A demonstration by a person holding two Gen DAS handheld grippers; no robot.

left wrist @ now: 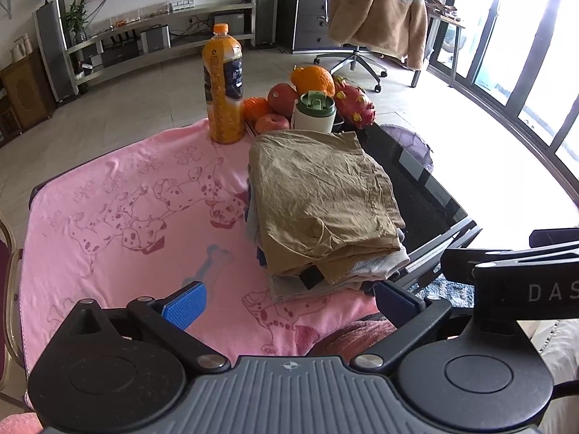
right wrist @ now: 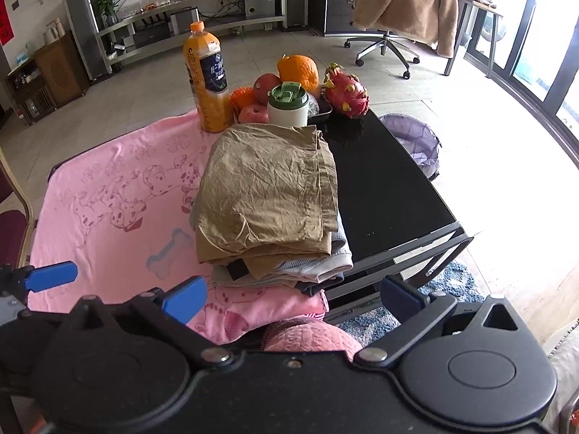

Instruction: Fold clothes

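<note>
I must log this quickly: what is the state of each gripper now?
Left gripper: open, holding nothing.
Right gripper: open, holding nothing; the folded clothes pile lies ahead of it.

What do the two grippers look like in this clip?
Both are black linkage frames with round pivot discs, silver rivets and blue pads on the jaws. The left gripper has a ribbed grey centre plate with a small crosshair mark. The right gripper has a plain black plate; white letters "DAS" show on its side.
</note>
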